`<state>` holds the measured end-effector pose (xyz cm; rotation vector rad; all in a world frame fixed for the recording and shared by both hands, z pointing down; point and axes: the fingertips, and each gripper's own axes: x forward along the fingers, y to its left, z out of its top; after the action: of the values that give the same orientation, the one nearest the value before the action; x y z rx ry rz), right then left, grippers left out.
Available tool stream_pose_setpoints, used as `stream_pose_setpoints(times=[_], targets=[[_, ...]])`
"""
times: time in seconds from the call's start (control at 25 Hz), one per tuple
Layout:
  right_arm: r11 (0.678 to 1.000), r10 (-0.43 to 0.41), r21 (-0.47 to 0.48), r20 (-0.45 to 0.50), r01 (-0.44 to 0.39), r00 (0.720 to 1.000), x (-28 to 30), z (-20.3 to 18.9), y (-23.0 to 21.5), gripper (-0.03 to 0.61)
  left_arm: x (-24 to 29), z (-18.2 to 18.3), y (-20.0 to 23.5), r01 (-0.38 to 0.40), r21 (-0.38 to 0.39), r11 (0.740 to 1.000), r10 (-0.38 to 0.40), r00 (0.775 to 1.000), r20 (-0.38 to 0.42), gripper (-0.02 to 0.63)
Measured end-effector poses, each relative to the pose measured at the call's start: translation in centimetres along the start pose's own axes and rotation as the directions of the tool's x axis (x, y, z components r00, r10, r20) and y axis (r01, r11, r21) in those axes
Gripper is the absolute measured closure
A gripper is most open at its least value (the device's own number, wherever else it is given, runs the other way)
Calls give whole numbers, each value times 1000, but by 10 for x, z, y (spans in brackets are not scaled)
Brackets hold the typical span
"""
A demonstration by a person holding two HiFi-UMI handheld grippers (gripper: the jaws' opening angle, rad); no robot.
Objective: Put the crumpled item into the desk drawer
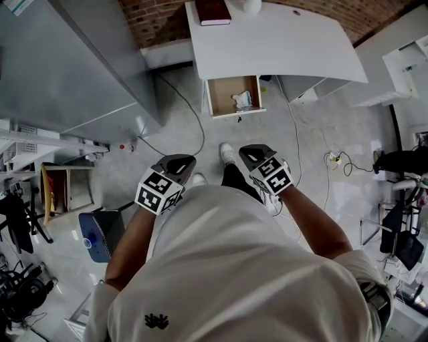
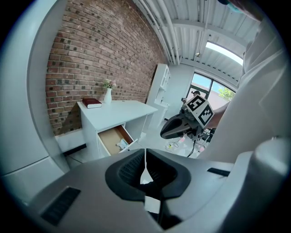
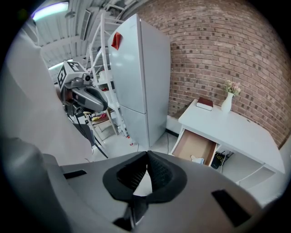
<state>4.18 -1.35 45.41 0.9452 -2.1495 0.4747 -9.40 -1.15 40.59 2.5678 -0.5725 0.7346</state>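
A red brick wall (image 1: pixel 160 20) is seen at 12 o'clock in the head view, with a white desk (image 1: pixel 281 40) set against it. A tall grey refrigerator (image 1: pixel 67 60) is placed at 10 o'clock, near the desk. The pale, glossy floor (image 1: pixel 314 127) is crossed by loose cables (image 1: pixel 338 162) at 3 o'clock. White shelving (image 1: pixel 408 67) is found at 2 o'clock, a blue chair (image 1: pixel 100 234) at 8 o'clock and a small wooden shelf unit (image 1: pixel 57 190) at 9 o'clock. In the left gripper view, a large window (image 2: pixel 204 88) is shown at 2 o'clock under a ribbed white ceiling (image 2: pixel 191 36), where a bright light strip (image 2: pixel 223 51) is set.
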Motion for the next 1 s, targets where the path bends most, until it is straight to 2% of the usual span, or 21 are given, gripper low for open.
stream_pose_setpoints(times=[0.72, 1.0], targets=[[999, 42, -7, 14, -42, 999, 18, 21, -4, 549, 16, 1, 21, 1, -28, 1000, -1, 1000, -11, 584], [998, 53, -23, 7, -53, 999, 31, 26, -25, 549, 32, 11, 35, -8, -37, 999, 7, 1000, -12, 584]])
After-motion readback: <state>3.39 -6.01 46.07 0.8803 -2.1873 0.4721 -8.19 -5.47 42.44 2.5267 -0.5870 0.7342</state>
